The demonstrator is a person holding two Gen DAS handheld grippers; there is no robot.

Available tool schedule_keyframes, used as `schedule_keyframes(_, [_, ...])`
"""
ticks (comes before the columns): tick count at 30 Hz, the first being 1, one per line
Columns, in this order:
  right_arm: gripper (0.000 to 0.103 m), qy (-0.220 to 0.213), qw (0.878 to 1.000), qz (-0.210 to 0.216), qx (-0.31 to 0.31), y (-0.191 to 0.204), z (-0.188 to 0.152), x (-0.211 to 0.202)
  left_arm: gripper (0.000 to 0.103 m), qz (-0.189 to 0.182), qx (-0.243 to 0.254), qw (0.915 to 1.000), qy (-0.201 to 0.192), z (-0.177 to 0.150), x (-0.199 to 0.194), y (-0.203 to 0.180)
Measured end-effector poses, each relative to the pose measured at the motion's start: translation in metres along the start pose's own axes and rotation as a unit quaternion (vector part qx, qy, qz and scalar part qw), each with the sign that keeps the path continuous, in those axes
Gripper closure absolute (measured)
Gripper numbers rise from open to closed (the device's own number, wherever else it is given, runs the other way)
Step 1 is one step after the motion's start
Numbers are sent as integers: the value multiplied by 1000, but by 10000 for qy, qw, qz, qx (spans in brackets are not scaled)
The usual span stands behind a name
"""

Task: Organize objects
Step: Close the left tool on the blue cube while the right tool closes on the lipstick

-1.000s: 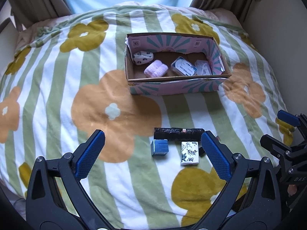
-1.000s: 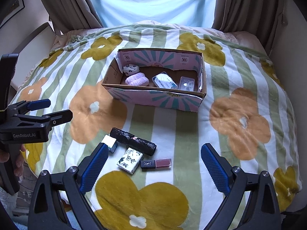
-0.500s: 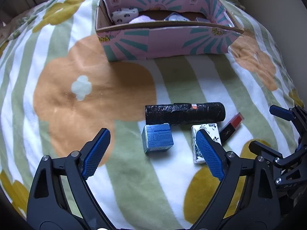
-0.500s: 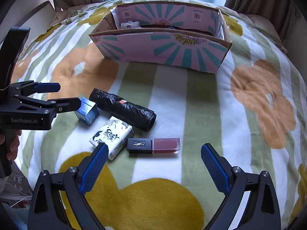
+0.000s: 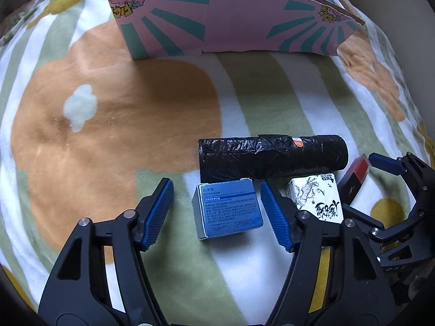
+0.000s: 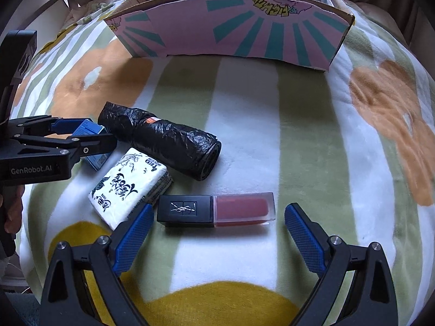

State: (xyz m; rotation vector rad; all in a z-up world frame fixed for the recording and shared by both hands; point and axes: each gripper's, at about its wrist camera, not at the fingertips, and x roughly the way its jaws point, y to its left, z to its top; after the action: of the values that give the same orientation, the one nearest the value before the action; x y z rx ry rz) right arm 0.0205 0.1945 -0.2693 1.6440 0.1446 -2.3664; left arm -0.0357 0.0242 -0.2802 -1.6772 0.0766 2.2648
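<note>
Left gripper (image 5: 217, 212) low over the bed blanket (image 5: 114, 125), fingers (image 5: 156, 213) spread either side of the small blue box (image 5: 228, 210), a gap on the left side, right pad close but contact unclear. Black bag roll (image 5: 272, 159) lies just behind the box, touching or nearly so. Patterned tissue pack (image 5: 316, 201) just right of the box, partly hidden behind the right finger. Right gripper (image 6: 217, 233) released wide, straddling the lip gloss tube (image 6: 216, 210), not touching it. Cardboard box (image 6: 231, 32) stands well beyond on the blanket; its contents hidden by the near wall, top edge cut off. A hand (image 6: 12, 212) shows only partly at far left
</note>
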Motion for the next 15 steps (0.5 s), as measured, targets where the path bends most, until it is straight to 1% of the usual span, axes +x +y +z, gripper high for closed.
schedule_keyframes(2, [7,25,10000,-25,10,0,1,3,45,-22,11,10000,14,0,2,-1])
schedule_keyframes(3, [10,41,10000,-37,4,0,1,4,50,-30,26,10000,22,0,3,-1])
schedule_keyframes(4, [14,64,10000,-38,-6,0,1,5,52,-39,44,10000,37,0,3,-2])
schedule_keyframes(6, [18,115,9999,-37,-25,0,1,8,54,-36,57,10000,62,-1,5,-2])
schedule_keyframes(8, [19,140,9999,-71,-59,1,1,9,59,-3,76,9999,87,-1,7,-4])
schedule_keyframes(10, [23,150,9998,-78,-83,1,1,9,64,51,124,9999,102,-2,9,-5])
schedule_keyframes(15, [23,132,9998,-107,-71,0,0,6,66,89,167,9998,64,-3,9,-6])
